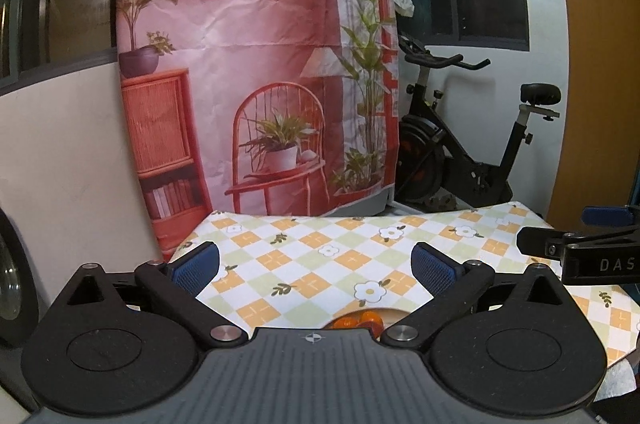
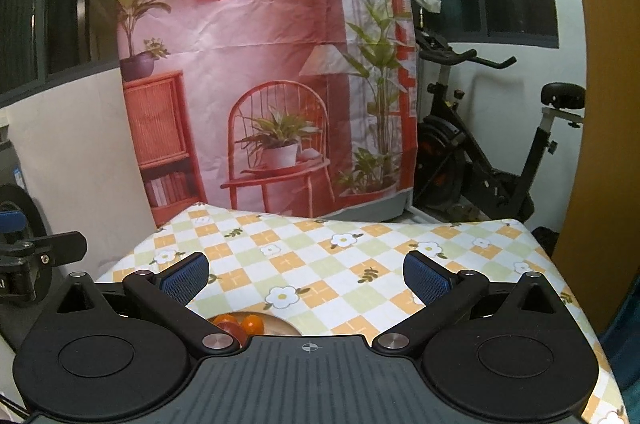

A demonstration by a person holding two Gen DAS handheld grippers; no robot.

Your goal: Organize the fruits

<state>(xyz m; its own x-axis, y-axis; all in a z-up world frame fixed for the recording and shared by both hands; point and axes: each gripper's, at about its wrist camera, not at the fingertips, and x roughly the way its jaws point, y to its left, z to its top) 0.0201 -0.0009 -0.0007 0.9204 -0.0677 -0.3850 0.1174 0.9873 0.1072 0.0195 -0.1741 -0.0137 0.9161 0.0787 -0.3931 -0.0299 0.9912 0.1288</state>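
Several small orange fruits (image 1: 358,320) lie on a wooden plate (image 1: 394,313) at the near edge of the checked tablecloth, mostly hidden behind my left gripper's body. My left gripper (image 1: 316,266) stands open above the cloth with nothing between its blue pads. In the right wrist view the same orange fruits (image 2: 240,324) rest on the plate (image 2: 280,326), low and left of centre. My right gripper (image 2: 306,274) is open and empty, raised over the table. The right gripper's arm (image 1: 580,248) shows at the right edge of the left wrist view.
The table carries a flowered orange and green checked cloth (image 2: 340,264). A pink printed backdrop (image 1: 256,64) hangs behind its far edge. An exercise bike (image 1: 472,144) stands at the back right, beside a wooden panel (image 1: 592,64).
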